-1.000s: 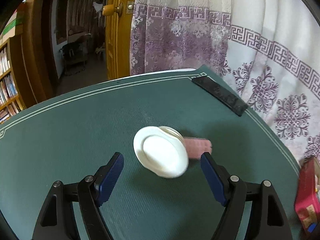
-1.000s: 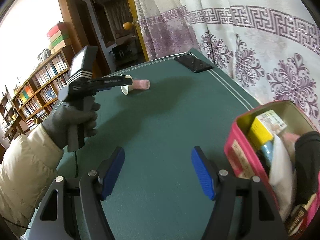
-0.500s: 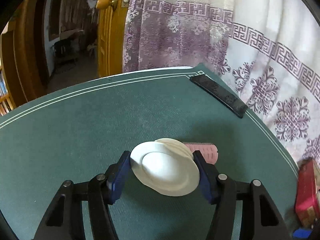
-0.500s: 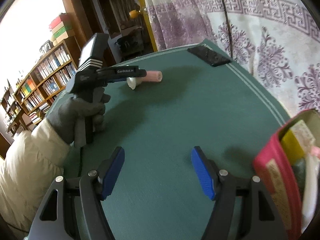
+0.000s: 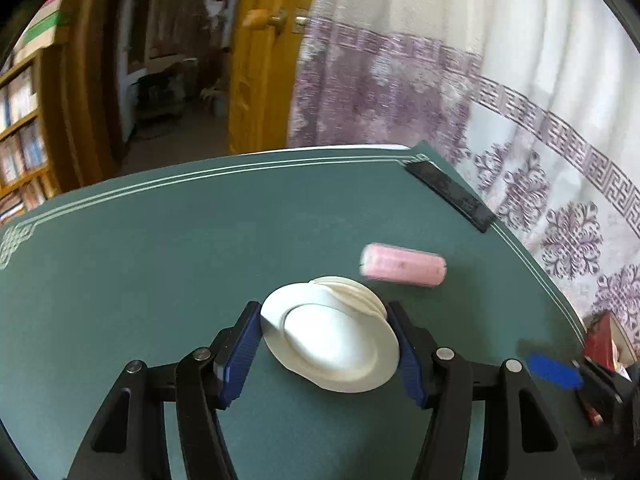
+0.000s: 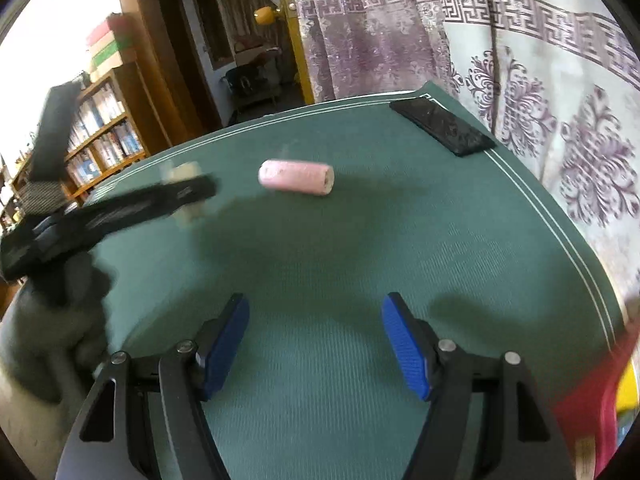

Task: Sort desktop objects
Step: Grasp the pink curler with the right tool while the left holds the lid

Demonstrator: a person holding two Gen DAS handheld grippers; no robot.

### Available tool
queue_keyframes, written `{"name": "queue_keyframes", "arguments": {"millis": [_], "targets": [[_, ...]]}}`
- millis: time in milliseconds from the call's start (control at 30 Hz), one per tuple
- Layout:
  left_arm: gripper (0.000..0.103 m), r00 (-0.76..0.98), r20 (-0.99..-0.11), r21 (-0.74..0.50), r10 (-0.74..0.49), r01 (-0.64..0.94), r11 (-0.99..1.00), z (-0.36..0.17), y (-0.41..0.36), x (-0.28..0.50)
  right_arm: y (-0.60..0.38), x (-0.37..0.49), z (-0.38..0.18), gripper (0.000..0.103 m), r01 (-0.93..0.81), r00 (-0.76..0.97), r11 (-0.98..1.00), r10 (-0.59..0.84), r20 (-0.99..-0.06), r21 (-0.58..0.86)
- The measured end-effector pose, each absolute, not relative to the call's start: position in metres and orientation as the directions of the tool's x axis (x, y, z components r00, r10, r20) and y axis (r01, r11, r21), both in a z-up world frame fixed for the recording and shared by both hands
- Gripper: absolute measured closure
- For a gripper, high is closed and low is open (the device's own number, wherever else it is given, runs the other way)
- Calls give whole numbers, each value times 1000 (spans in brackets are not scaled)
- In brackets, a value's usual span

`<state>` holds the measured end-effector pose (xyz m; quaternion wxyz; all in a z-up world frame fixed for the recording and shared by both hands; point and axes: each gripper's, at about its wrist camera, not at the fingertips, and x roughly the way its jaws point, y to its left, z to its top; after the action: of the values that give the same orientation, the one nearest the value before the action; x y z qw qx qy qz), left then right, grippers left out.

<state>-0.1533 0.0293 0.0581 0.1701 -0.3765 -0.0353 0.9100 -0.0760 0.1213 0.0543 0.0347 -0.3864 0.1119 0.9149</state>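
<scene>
Left gripper (image 5: pixel 326 344) has its blue pads clamped on the white screw-top lid (image 5: pixel 332 340), held over the green mat (image 5: pixel 160 248); pink roller (image 5: pixel 402 266) lies at 1 o'clock; right gripper (image 6: pixel 314 344) gapes wide (nothing between), black phone (image 6: pixel 442 126) at 1 o'clock.

The white jar (image 5: pixel 330 344) has a wide round lid that faces the camera in the left wrist view, and it is tilted, with its ribbed body behind the lid. It is between two blue pads, which touch its sides. The pink roll (image 5: pixel 402 266) lies on its side on the green mat (image 5: pixel 160 248), just behind the jar and apart from it. The black phone (image 6: pixel 442 126) lies flat near the far corner of the mat. The red box (image 5: pixel 604 344) stands at the right edge of the mat.
</scene>
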Motion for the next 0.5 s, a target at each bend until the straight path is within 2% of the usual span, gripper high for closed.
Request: {"name": "queue_keyframes", "arguments": {"millis": [200, 300, 500], "targets": [[40, -701, -663, -182, 263, -189, -965, 57, -4, -143, 132, -127, 53, 30, -200, -690, -953, -27, -724, 226], [40, -706, -662, -201, 250, -153, -967, 54, -17, -145, 128, -147, 60, 23, -206, -701, -951, -23, -712, 233], [40, -708, -662, -226, 244, -121, -967, 51, -30, -149, 112, -190, 64, 20, -202, -699, -958, -4, -716, 202]]}}
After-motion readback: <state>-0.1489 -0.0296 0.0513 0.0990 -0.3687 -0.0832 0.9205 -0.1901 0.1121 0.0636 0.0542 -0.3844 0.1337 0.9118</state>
